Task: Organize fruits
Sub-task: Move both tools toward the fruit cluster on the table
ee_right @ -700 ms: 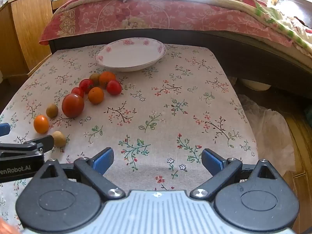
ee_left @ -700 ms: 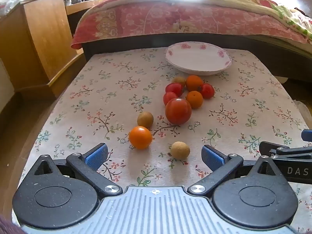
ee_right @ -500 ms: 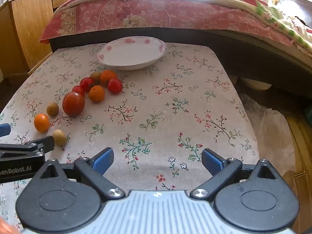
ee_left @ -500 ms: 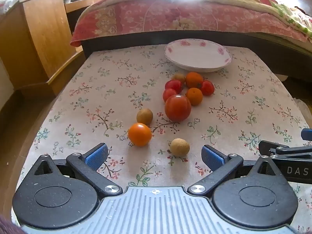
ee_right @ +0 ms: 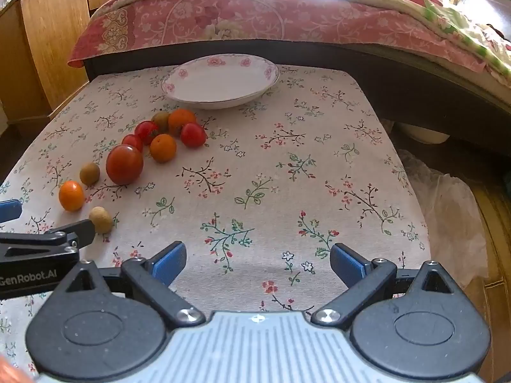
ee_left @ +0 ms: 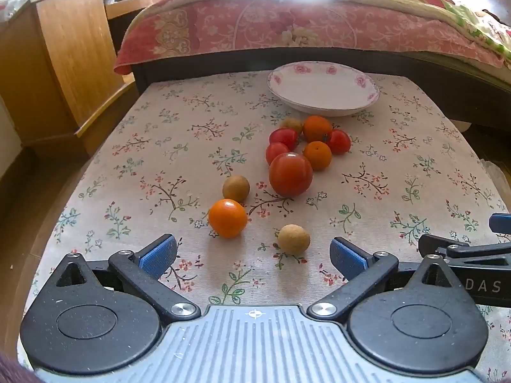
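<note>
Several small fruits lie on the floral tablecloth [ee_left: 179, 159]: a big red tomato [ee_left: 290, 174], an orange fruit [ee_left: 227, 218], a tan round fruit [ee_left: 293, 238], a brown one [ee_left: 236, 188], and a cluster of cherry tomatoes and oranges [ee_left: 316, 140]. A white floral plate [ee_left: 323, 87] stands empty behind them; it also shows in the right wrist view [ee_right: 220, 81]. My left gripper [ee_left: 254, 257] is open and empty, just short of the tan fruit. My right gripper [ee_right: 257, 263] is open and empty over bare cloth, to the right of the fruits [ee_right: 124, 163].
A bed with a pink floral cover [ee_left: 287, 28] runs behind the table. A wooden cabinet [ee_left: 57, 60] stands at the left. The table's right edge [ee_right: 412, 166] drops to the floor, where a white plastic bag [ee_right: 453, 217] lies.
Both grippers have moved slightly forward toward the fruits, which look a little nearer. Both stay open. No fruit has moved.
</note>
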`<state>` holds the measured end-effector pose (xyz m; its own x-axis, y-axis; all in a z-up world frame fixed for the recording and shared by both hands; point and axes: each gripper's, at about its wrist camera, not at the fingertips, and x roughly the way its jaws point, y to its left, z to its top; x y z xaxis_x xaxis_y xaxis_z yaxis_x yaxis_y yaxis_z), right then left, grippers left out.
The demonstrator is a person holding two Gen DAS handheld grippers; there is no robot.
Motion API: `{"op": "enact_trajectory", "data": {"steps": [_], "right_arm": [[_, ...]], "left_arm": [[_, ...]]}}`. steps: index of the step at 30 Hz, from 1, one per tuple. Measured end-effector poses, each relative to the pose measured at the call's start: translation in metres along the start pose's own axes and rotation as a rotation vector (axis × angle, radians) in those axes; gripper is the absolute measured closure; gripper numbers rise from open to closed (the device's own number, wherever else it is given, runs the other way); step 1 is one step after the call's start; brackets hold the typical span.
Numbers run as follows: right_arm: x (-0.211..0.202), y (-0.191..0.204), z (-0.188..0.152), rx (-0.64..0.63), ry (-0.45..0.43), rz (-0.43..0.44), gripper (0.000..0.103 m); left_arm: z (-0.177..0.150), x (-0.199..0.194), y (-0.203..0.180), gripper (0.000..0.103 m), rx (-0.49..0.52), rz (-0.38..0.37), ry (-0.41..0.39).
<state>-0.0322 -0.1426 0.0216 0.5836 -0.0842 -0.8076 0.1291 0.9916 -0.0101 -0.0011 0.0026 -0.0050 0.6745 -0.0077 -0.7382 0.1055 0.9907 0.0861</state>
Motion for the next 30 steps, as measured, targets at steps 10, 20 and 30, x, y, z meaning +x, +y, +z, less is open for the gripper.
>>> {"op": "enact_trajectory", "data": {"steps": [10,20,30], "right_arm": [[0.0,0.002,0.001,-0.004,0.007,0.013,0.004],[0.0,0.016,0.001,-0.051,0.017,0.094,0.006],[0.004,0.044,0.017,-0.169,-0.012,0.241,0.025]], "left_arm": [[-0.001,-0.004,0.002,0.0,-0.005,0.004,0.001],[-0.001,-0.016,0.015,0.0,0.02,0.052,-0.024],[0.012,-0.006,0.035,0.001,0.116,0.097,-0.004]]}}
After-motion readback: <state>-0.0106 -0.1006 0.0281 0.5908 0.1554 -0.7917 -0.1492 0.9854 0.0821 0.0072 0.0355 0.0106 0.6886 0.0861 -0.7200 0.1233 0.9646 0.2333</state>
